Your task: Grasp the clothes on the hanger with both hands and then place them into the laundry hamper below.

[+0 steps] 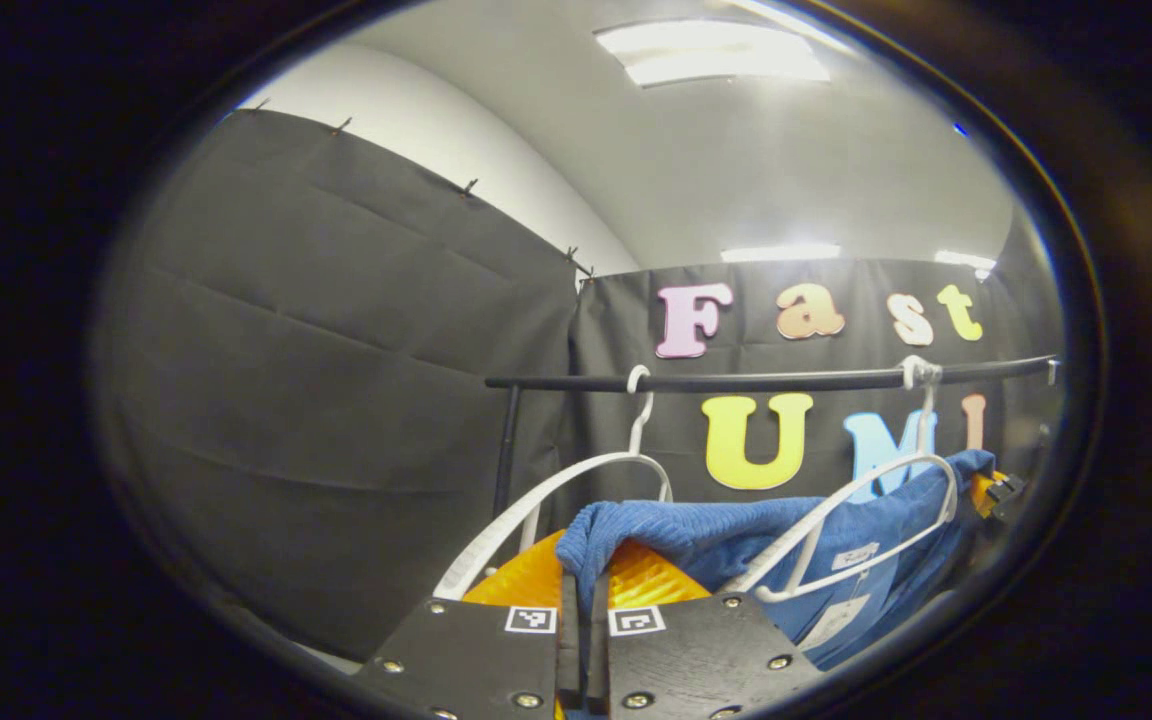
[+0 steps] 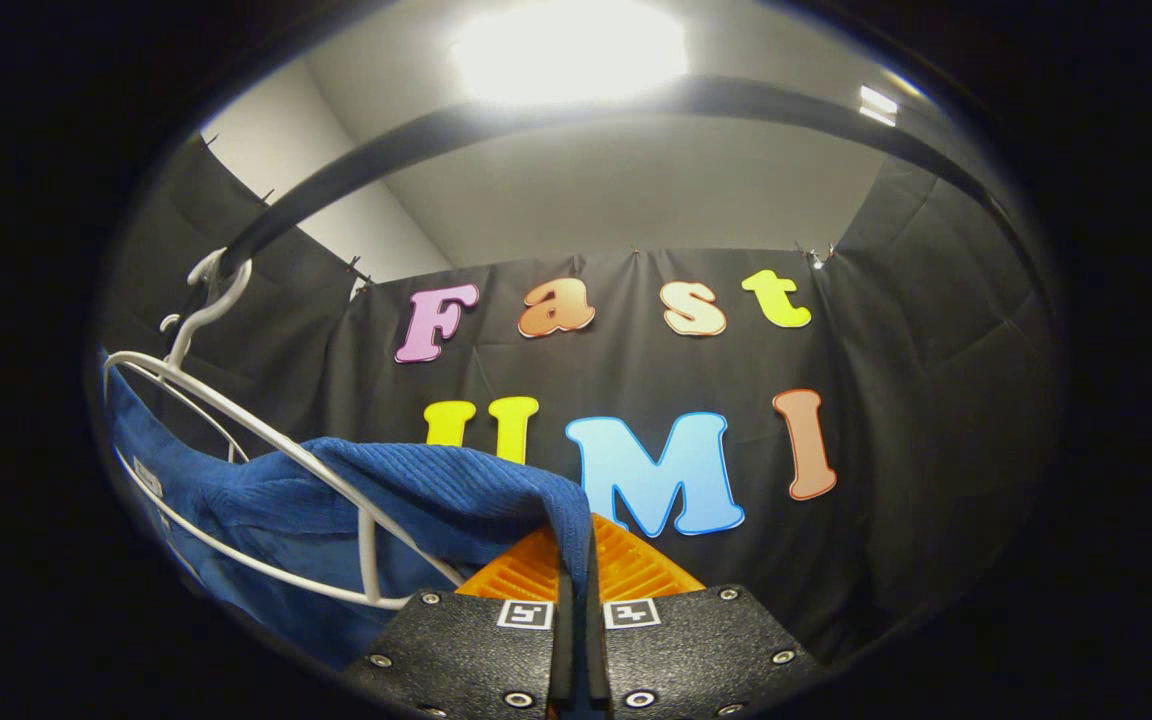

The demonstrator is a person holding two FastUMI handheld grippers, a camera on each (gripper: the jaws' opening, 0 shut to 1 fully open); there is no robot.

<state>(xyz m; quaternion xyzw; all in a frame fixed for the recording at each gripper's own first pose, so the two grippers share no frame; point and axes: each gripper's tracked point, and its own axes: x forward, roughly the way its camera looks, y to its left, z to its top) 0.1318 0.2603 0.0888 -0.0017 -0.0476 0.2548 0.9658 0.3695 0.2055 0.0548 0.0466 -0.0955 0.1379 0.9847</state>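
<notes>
1. Your left claw (image 1: 581, 590) is clamped on one edge of the blue ribbed-knit garment (image 1: 736, 535); your right claw (image 2: 576, 575) pinches the opposite edge.
2. The garment hangs draped over a white wire hanger (image 1: 866, 510) hooked on the black horizontal rail (image 1: 766, 381).
3. Lift both edges together, evenly, so the cloth clears the hanger without snagging.
4. Lower it straight down toward the hamper
</notes>
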